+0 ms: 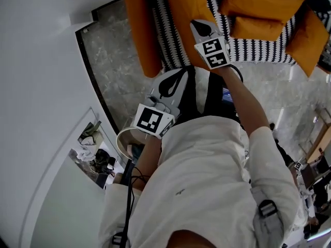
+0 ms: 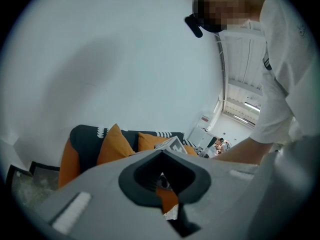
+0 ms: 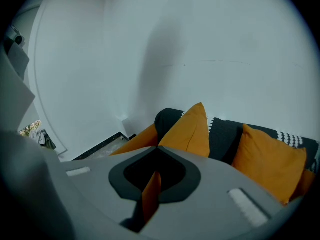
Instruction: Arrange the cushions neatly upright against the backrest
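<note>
Head view: sofa, cushions cut by edge.

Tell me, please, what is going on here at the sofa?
A person faces a patterned sofa with a gripper in each hand. The left gripper and right gripper are both held in the air, pointing toward the sofa, tongs shut and empty. Several orange cushions sit along the backrest, and none is being touched.

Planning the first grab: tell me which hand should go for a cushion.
Right, probably. The right gripper hovers over the sofa beside an orange cushion; the left gripper hangs back over the floor, near the body.
</note>
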Tool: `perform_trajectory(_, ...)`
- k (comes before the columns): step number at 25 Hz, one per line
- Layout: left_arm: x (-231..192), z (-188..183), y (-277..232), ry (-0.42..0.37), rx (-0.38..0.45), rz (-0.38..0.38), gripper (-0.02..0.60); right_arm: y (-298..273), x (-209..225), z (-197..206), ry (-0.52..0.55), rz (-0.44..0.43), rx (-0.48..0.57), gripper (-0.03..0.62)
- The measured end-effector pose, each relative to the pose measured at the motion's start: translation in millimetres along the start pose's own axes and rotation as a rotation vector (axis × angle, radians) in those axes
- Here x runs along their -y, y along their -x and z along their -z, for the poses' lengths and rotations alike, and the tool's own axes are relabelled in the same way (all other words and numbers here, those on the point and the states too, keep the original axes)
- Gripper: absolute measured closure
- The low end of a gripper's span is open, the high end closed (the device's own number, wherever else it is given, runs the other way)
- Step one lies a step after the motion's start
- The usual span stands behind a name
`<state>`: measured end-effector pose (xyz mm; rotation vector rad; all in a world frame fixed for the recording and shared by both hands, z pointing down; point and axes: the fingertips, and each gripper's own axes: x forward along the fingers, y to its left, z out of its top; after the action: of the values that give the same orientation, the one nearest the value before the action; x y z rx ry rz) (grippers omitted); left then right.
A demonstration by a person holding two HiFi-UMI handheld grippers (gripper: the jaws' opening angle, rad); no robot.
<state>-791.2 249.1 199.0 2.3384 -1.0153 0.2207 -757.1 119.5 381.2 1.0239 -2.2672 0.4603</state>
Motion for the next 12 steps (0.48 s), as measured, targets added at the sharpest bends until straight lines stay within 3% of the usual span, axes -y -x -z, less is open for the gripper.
perform_trajectory(6, -9, 8, 7, -0.001, -0.017, 0.005, 0.581, -20, -17, 2, -0.044, 0.025, 0.009, 0.566)
perform_trajectory(12, -21, 14, 19, 0.028, -0.006, -0.02, 0.581, -40, -58, 0, -0.04, -0.036, 0.003, 0.565)
